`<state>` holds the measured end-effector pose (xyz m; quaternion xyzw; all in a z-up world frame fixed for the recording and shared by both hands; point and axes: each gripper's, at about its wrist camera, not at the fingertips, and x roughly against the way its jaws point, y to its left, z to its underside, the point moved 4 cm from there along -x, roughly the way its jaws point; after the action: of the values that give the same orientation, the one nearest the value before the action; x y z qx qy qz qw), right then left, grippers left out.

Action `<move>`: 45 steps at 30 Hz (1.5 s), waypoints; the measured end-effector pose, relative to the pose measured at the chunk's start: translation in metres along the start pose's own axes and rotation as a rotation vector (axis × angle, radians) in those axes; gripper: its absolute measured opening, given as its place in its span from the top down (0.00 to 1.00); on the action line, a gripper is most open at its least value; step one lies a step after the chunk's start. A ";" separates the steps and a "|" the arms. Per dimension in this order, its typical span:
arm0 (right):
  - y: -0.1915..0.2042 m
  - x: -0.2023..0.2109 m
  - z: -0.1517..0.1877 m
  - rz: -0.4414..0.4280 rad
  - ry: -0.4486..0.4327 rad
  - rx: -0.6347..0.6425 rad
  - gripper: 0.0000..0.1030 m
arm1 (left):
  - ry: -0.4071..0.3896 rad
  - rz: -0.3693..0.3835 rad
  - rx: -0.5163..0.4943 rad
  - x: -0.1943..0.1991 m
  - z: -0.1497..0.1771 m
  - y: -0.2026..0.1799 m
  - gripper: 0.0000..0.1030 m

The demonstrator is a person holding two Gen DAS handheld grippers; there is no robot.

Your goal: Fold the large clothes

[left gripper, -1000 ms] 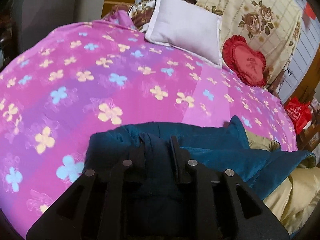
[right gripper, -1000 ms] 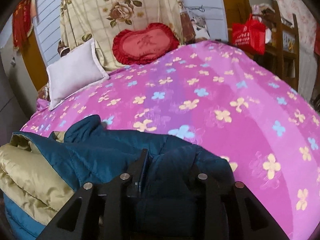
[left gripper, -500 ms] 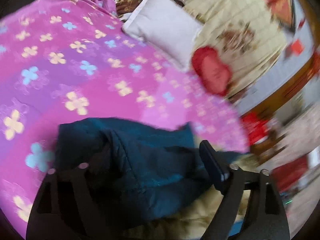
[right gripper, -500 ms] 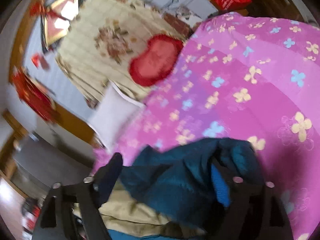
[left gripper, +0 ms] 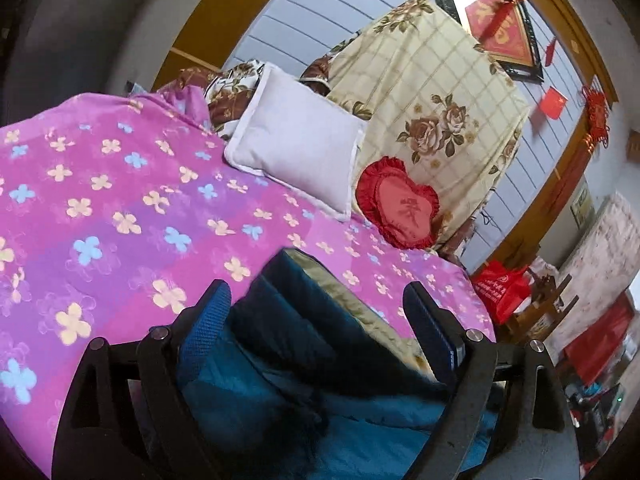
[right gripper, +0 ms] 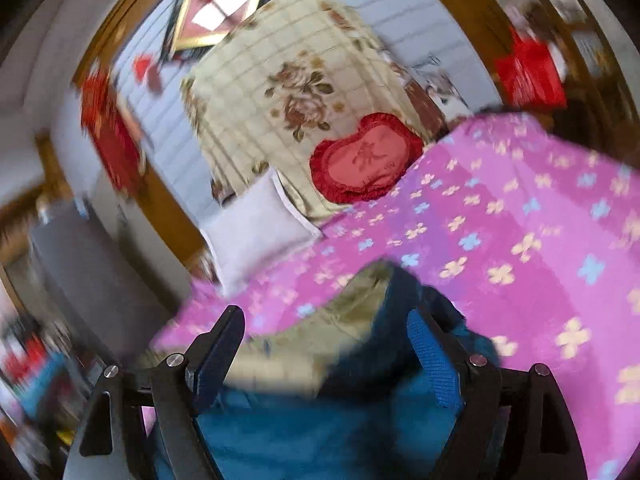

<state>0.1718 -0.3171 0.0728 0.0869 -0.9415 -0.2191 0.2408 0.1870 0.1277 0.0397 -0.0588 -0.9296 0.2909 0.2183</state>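
A teal padded jacket [left gripper: 288, 384] with a beige lining [left gripper: 360, 312] lies bunched at the near edge of a bed with a pink flowered cover [left gripper: 120, 208]. My left gripper [left gripper: 320, 304] is open, its fingers wide apart above the jacket and holding nothing. In the right wrist view the same jacket [right gripper: 320, 424] and its beige lining [right gripper: 320, 336] lie under my right gripper [right gripper: 324, 324], which is also open and empty. The right wrist view is blurred by motion.
At the head of the bed are a white pillow [left gripper: 300, 148], a red heart-shaped cushion [left gripper: 400, 208] and a large floral cream quilt [left gripper: 432, 108]. A red bag [left gripper: 500, 288] and wooden furniture stand past the bed's right side.
Both grippers have opened and let go of the jacket. They have lifted and tilted up, so more of the wall and headboard shows. The jacket now lies folded over, lining showing.
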 end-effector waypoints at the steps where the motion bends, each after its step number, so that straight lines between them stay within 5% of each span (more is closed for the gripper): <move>1: 0.007 0.002 0.005 0.006 0.021 0.045 0.21 | 0.007 -0.010 0.000 0.003 0.003 -0.003 0.15; 6: 0.038 -0.017 0.045 0.114 0.197 0.259 0.21 | 0.035 -0.097 -0.071 0.009 0.026 -0.021 0.15; 14: 0.000 -0.095 0.046 0.250 0.350 0.111 0.21 | 0.166 -0.228 -0.307 -0.048 0.050 -0.047 0.15; 21: -0.017 -0.118 0.037 0.269 0.320 0.045 0.07 | 0.309 -0.349 -0.127 -0.098 0.053 0.023 0.15; 32: -0.029 -0.142 0.045 0.279 0.333 0.066 0.00 | 0.222 -0.445 -0.130 -0.075 0.051 0.041 0.11; 40: -0.030 -0.146 0.047 0.272 0.375 0.073 0.00 | 0.242 -0.384 -0.068 -0.071 0.049 0.049 0.10; 45: -0.029 -0.138 0.044 0.285 0.426 0.039 0.00 | 0.176 -0.306 -0.132 -0.057 0.041 0.013 0.10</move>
<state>0.2719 -0.2900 -0.0324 0.0020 -0.8764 -0.1416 0.4604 0.2194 0.1041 -0.0194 0.0439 -0.9221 0.1865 0.3362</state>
